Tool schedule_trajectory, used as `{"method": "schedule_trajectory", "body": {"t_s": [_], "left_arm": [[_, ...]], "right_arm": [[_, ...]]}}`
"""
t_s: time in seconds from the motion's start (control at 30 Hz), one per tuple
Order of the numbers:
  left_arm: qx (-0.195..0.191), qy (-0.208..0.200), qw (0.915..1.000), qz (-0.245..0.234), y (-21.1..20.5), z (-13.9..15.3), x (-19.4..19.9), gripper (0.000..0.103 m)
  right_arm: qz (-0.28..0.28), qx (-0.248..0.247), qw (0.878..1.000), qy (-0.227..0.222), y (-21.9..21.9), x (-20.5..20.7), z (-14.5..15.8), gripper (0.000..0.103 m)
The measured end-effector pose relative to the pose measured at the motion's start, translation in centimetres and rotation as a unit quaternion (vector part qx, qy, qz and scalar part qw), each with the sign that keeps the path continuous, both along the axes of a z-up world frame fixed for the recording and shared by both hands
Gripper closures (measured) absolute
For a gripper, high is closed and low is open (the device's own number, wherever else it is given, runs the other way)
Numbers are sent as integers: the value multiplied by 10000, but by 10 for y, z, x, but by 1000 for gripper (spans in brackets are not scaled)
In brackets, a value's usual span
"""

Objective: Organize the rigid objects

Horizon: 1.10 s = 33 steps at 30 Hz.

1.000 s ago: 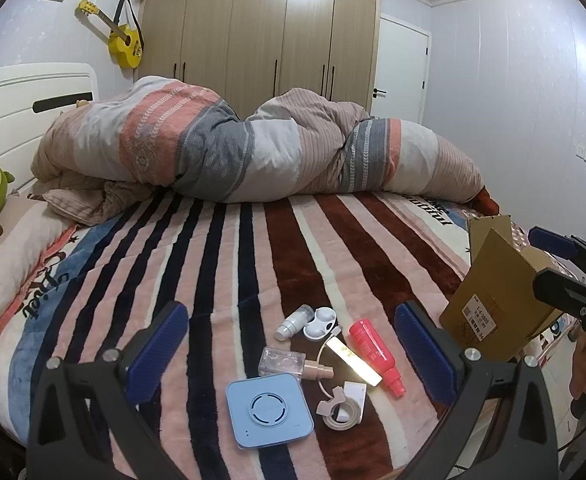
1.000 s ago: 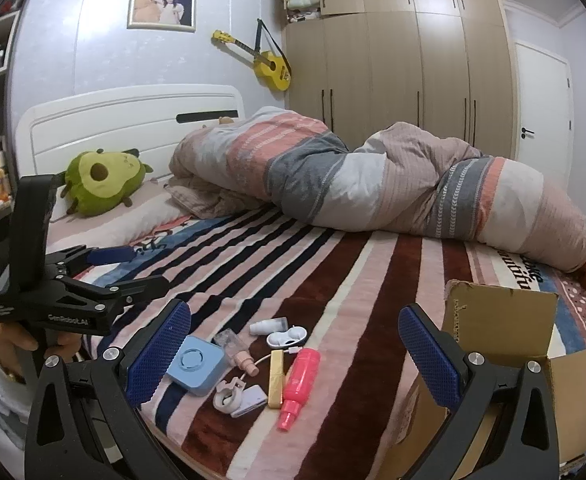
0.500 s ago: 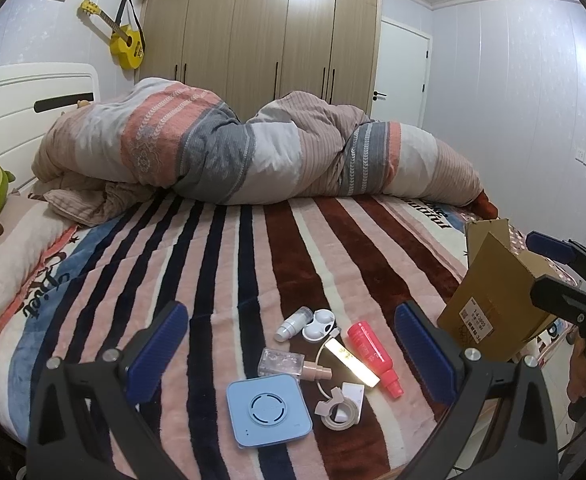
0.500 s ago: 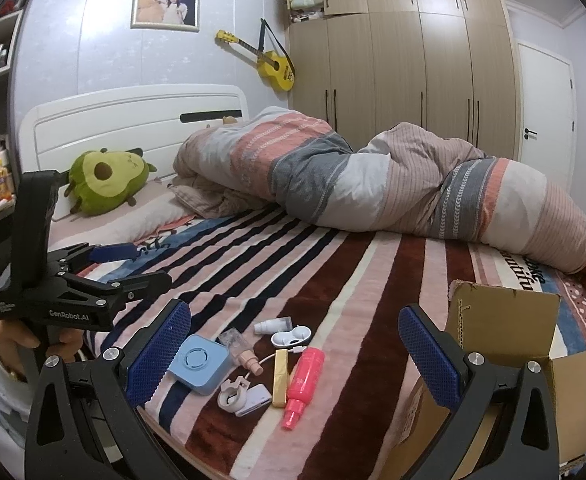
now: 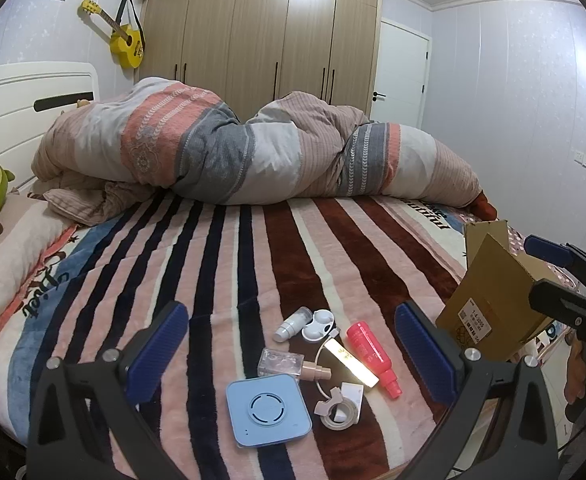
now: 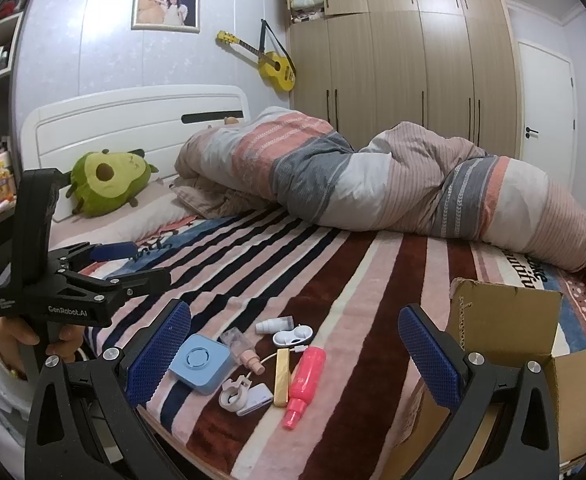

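A cluster of small items lies on the striped blanket near the bed's front edge: a light blue square device (image 5: 268,410) (image 6: 205,361), a red spray bottle (image 5: 372,351) (image 6: 306,378), a yellow bar (image 5: 350,365) (image 6: 281,377), a clear perfume bottle (image 5: 283,363), a white case (image 5: 318,320) (image 6: 291,335), a small white bottle (image 5: 291,323) and a beige tape holder (image 5: 339,408) (image 6: 235,391). An open cardboard box (image 5: 493,300) (image 6: 505,332) stands to their right. My left gripper (image 5: 289,352) is open and empty above the cluster. My right gripper (image 6: 293,354) is open and empty.
A rolled striped duvet (image 5: 253,152) lies across the back of the bed. A green avocado plush (image 6: 109,182) sits by the white headboard (image 6: 141,120). Wardrobes (image 6: 401,64) and a door stand behind. The left gripper also shows in the right wrist view (image 6: 125,264).
Both grippers have shifted only slightly; the right wrist view has edged a little closer to the items. Nothing was taken hold of.
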<state>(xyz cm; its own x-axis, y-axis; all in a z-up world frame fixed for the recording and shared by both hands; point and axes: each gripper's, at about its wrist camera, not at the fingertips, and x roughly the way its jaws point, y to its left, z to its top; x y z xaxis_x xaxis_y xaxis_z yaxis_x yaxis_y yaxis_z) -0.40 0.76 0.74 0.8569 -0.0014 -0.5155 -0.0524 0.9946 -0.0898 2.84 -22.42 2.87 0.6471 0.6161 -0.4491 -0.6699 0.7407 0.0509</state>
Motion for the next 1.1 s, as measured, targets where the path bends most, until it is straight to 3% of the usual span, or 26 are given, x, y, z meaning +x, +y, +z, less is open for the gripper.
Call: {"method": "schedule_trajectory", "body": {"t_s": [0.67, 0.93, 1.1], "left_arm": [[1, 9, 10000, 3, 0, 0, 0, 0], [-36, -68, 10000, -52, 8, -1, 1, 0], [-57, -109, 9999, -85, 34, -5, 0, 0]], "right_arm": [[18, 14, 10000, 71, 2, 0, -7, 0], [-263, -422, 9987, 137, 20, -3, -8, 0], [-288, -558, 9979, -183, 43, -22, -6, 0]]}}
